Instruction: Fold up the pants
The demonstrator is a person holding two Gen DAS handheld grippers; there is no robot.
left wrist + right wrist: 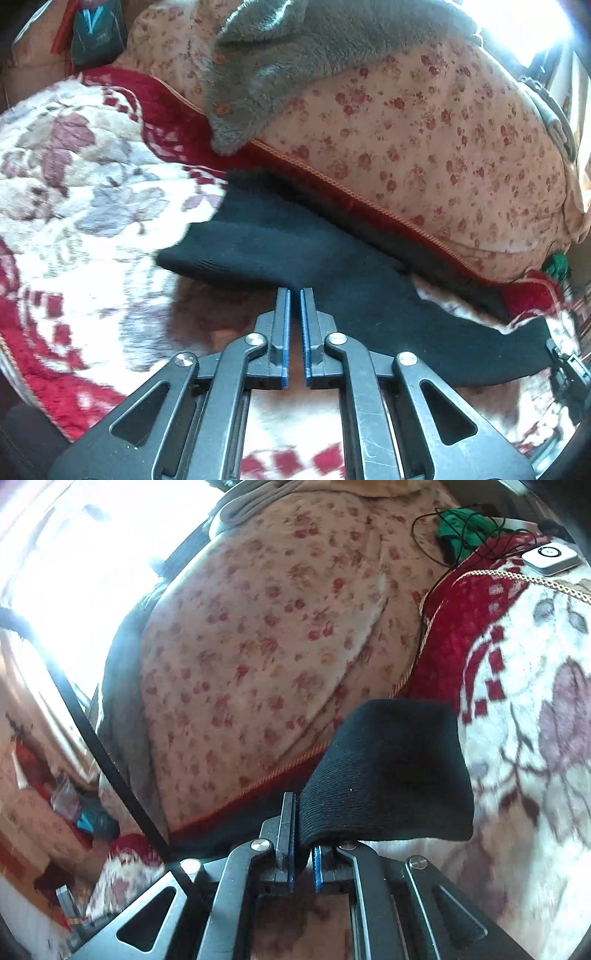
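The black pants [332, 258] lie across a red and white floral blanket [74, 192], stretched from the middle to the right edge of the left wrist view. My left gripper [295, 295] is shut on the near edge of the pants, its blue pads almost together. In the right wrist view my right gripper [303, 834] is shut on a folded end of the black pants [391, 768], which bulges up over the fingers and hides the right fingertip. The right gripper's tip shows at the far right of the left wrist view [565, 365].
A large floral pillow [424, 140] lies behind the pants with a grey fleece garment [295, 55] on top. A white device [550, 559], black cables and a green cloth [461, 528] sit at the back right. Bright window light is at the left.
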